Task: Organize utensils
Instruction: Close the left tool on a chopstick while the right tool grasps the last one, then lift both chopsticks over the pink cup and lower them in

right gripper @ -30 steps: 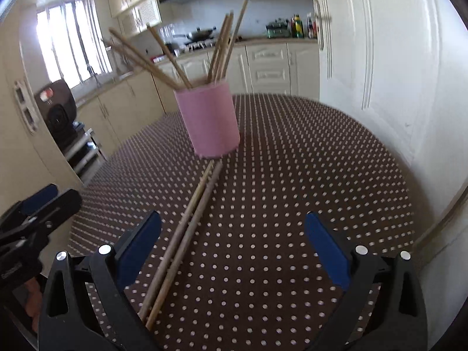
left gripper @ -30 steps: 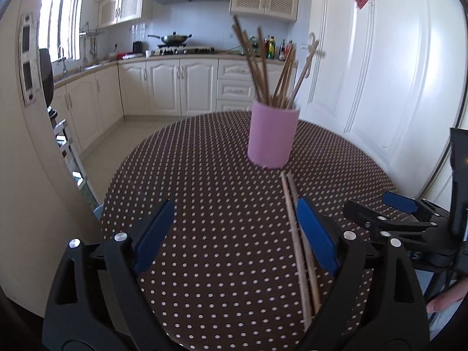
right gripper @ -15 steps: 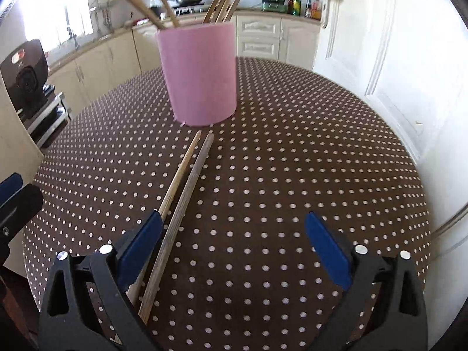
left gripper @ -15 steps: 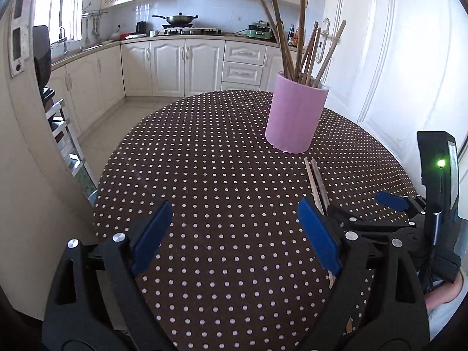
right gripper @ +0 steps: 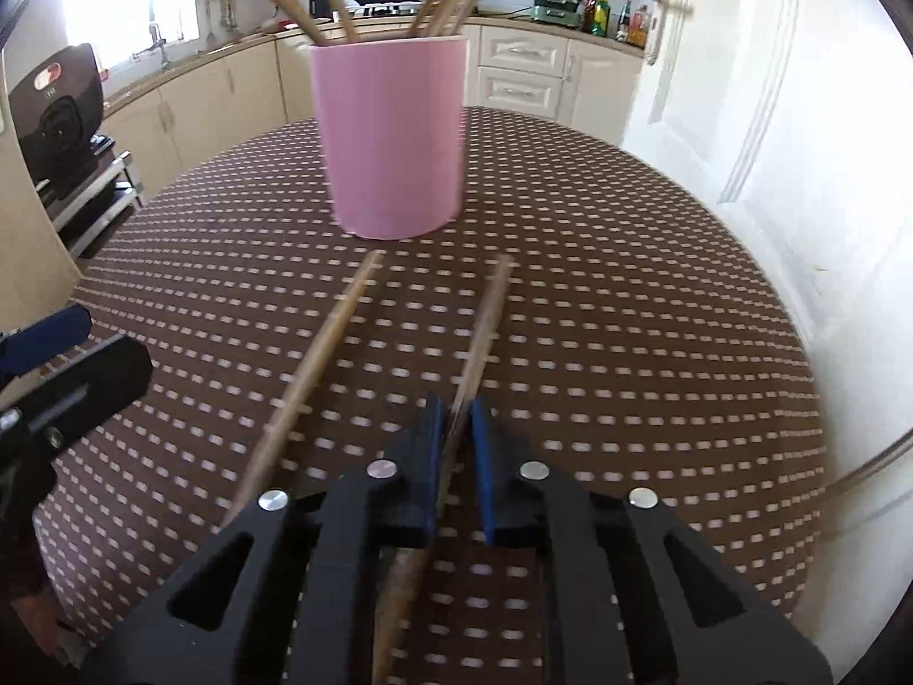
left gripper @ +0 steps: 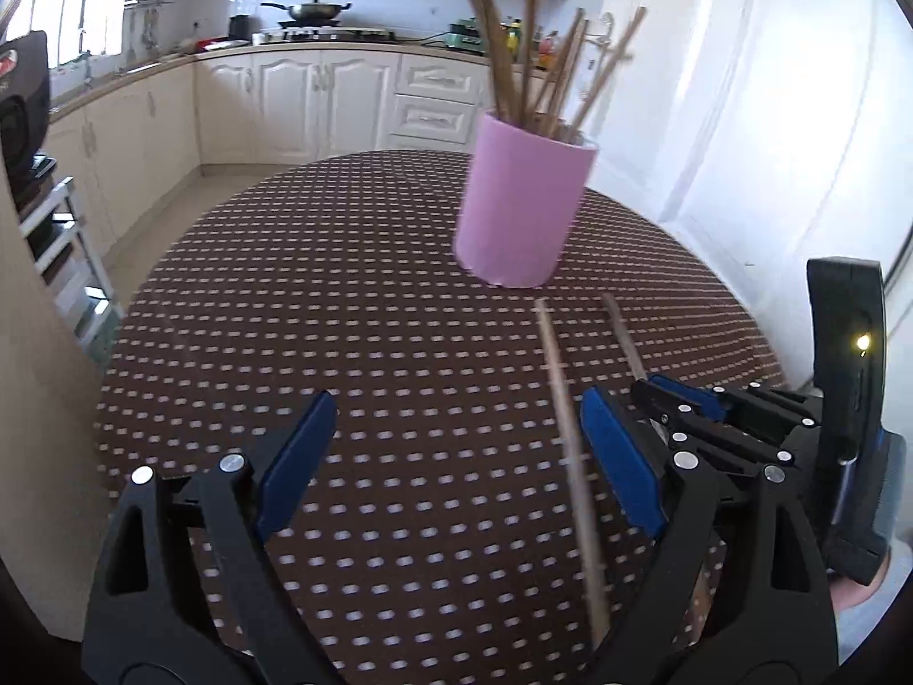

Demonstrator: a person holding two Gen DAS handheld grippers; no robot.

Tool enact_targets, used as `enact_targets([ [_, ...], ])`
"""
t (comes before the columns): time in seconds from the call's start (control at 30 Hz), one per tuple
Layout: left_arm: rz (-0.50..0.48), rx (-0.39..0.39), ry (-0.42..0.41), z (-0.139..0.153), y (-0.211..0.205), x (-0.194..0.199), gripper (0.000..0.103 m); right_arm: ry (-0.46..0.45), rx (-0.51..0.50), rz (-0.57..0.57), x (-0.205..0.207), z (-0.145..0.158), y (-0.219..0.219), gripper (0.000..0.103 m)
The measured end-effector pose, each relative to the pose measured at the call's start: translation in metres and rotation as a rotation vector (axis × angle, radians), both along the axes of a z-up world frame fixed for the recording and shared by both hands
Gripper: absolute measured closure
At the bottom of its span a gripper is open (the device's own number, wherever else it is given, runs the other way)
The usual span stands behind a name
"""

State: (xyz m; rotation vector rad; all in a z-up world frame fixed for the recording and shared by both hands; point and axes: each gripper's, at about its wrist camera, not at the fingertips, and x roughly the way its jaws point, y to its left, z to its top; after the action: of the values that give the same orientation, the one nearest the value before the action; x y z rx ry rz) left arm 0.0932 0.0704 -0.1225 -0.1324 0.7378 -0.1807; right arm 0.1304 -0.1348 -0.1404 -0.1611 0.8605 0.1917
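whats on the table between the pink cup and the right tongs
In the right wrist view, only the held chopstick spans from the right tongs toward the pink cup; otherwise bare dotted tablecloth.

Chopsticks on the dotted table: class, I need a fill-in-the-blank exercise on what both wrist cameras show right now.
1. The right gripper is shut on one ____.
2. The other chopstick lies loose on the ____ tablecloth.
3. The cup holding more chopsticks is ____ in colour.
4. The left gripper has its jaws ____.

Missing words: chopstick; dotted; pink; open
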Motion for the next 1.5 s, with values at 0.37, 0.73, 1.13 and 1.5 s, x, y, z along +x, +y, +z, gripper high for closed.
enact_targets([
  [0.37,-0.083,0.043,0.101,-0.020,-0.056,0.027,0.031,0.046,0.074,0.049,0.001,0.004,-0.039,0.097],
  [0.73,0.048,0.124,0.193,-0.026,-0.065,0.046,0.095,0.036,0.102,0.034,0.016,0.004,-0.044,0.098],
  [1.13,0.010,-0.013,0.027,0.010,-0.040,0.022,0.097,-0.121,0.282,-0.012,0.004,0.042,-0.070,0.098],
  [1.5,0.009,-0.070,-0.227,0.090,-0.045,0.005,0.097,-0.396,0.474,0.010,-0.007,0.115,-0.077,0.099],
])
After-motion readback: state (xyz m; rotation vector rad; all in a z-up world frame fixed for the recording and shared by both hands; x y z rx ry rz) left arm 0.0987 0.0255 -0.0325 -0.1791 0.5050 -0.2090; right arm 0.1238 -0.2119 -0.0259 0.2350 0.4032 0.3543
